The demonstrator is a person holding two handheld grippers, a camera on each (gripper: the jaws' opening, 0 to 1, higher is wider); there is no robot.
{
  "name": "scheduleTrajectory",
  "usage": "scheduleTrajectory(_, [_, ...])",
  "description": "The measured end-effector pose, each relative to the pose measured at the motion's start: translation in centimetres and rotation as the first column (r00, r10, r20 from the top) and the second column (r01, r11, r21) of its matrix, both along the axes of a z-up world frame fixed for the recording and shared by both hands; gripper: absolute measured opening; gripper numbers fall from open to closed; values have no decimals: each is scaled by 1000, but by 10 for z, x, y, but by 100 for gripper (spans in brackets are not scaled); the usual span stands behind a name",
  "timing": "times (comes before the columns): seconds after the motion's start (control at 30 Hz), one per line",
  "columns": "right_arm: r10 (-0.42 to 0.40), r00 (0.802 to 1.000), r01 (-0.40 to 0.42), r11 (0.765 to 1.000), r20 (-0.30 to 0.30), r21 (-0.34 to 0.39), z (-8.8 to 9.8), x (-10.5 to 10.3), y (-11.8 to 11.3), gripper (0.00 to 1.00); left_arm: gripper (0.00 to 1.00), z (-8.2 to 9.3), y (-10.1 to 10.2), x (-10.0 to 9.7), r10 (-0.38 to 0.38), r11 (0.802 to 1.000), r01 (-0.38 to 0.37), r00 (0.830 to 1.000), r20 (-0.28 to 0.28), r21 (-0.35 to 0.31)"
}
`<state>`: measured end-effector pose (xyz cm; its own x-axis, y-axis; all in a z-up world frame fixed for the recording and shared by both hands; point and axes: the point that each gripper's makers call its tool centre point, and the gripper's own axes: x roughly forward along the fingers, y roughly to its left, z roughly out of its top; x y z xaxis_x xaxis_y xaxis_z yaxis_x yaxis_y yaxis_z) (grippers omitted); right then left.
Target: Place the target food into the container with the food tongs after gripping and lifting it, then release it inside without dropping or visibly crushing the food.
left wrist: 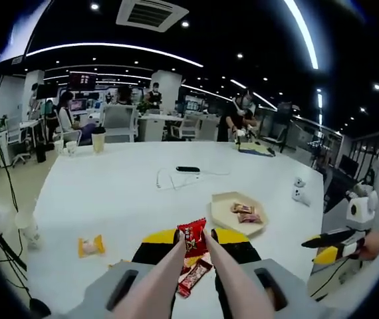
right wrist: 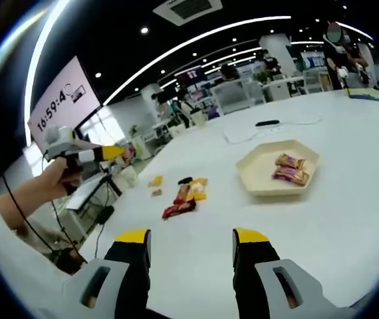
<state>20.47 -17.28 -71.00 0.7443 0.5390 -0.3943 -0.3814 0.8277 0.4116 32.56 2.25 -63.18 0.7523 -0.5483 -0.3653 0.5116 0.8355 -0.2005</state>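
With my left tool (left wrist: pixel 195 244) I am squeezing the tongs (left wrist: pixel 176 279) on a red snack packet (left wrist: pixel 193 237); I am carrying it gently toward the tray (left wrist: pixel 224 201); my right tool (right wrist: pixel 191 240) is hanging open, empty.

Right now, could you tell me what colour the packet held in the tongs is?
Red, with dark print; the packet shows best in the left gripper view, pinched between the tongs.

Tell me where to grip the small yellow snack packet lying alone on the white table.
Best across the middle of the small yellow snack packet, lowering the beige food tongs from above, one tip per side: it lies flat on the white table.
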Motion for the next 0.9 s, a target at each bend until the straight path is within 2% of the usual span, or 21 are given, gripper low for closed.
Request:
scheduleTrajectory(0.33, [27,1000,-27,1000,9,-15,-1,-2,9,49,17,3,-7,0,-21,1000,21,1000,1,1])
scheduleTrajectory(0.9, [29,999,-29,999,15,16,2,0,17,48,17,12,-27,2,-80,997,80,997,12,4])
